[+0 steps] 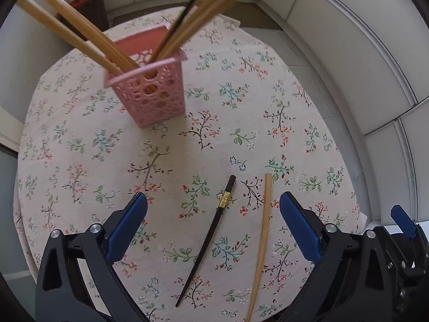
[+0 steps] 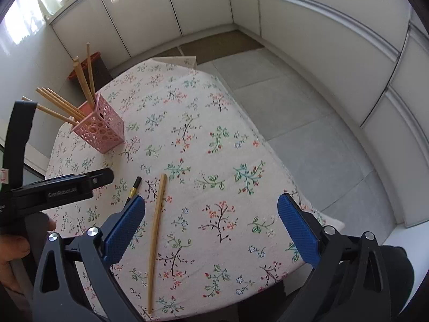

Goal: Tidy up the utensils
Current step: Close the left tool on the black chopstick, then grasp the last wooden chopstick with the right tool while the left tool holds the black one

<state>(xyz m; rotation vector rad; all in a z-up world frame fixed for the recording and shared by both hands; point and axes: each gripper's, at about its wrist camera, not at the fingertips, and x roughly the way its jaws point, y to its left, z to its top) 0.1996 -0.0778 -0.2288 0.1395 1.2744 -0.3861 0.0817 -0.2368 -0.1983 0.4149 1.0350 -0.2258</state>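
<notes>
While lying loose on the floral tablecloth (image 1: 107, 145), black chopstick (image 1: 211, 230) and bamboo chopstick (image 1: 264, 230) sat side by side, apart, between spread fingers of the left gripper (image 1: 213, 209). Pink holder (image 1: 150, 91) stood farther back, filled with bamboo sticks (image 1: 80, 35). Right gripper (image 2: 211, 212) hovered released, gripping nothing, bamboo chopstick just inside its left finger.

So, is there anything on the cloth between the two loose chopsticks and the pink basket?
Nothing visible. The black chopstick and the wooden chopstick lie flat before the open left gripper. Only bare flowered tablecloth lies between them and the pink basket, which already holds chopsticks.
</notes>
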